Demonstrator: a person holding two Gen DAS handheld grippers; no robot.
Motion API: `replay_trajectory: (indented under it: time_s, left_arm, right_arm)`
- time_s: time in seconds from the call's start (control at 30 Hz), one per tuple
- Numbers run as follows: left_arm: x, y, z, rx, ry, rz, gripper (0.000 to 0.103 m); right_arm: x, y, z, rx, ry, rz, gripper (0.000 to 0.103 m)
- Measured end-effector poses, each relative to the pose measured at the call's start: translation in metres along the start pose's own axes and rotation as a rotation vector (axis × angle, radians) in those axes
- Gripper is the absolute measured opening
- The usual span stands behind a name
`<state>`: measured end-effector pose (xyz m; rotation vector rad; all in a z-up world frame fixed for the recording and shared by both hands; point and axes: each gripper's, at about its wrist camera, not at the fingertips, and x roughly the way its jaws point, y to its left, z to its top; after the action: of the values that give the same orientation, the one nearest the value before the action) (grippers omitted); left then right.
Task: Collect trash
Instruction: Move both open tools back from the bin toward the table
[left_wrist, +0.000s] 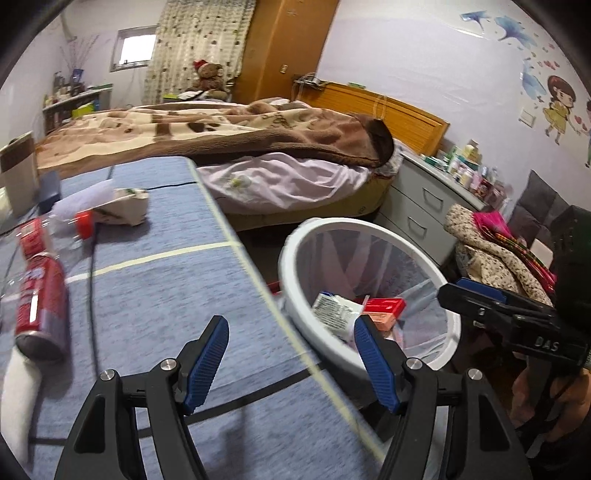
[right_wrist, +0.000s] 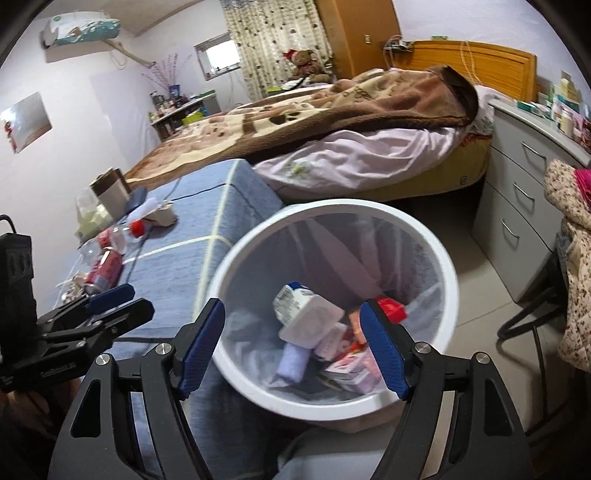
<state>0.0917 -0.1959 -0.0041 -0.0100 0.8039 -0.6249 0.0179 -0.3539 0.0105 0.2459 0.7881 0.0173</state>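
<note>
Both hand-held grippers released and empty, right hand-held gripper over the bin; next, take left hand-held gripper to red can at the surface left edge, grasping mid-body.

One white bin, one red can on the blue bench, one clear bottle with a red cap, one crumpled paper bag, one teddy bear, two drawers.
</note>
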Motion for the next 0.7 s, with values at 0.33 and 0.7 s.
replay_trajectory:
  time_s: [0.33,0.7]
  left_arm:
    - [-0.029,0.037,-0.020,-0.083,-0.002,0.072,0.069]
    - [-0.062,0.078,-0.041,-0.143,-0.022,0.158,0.062]
  right_arm:
    - [0.000,0.031,-0.003,-0.038,-0.015,0.080,0.077]
    - [0.008,0.065,-0.006,-0.081,0.016,0.131,0.077]
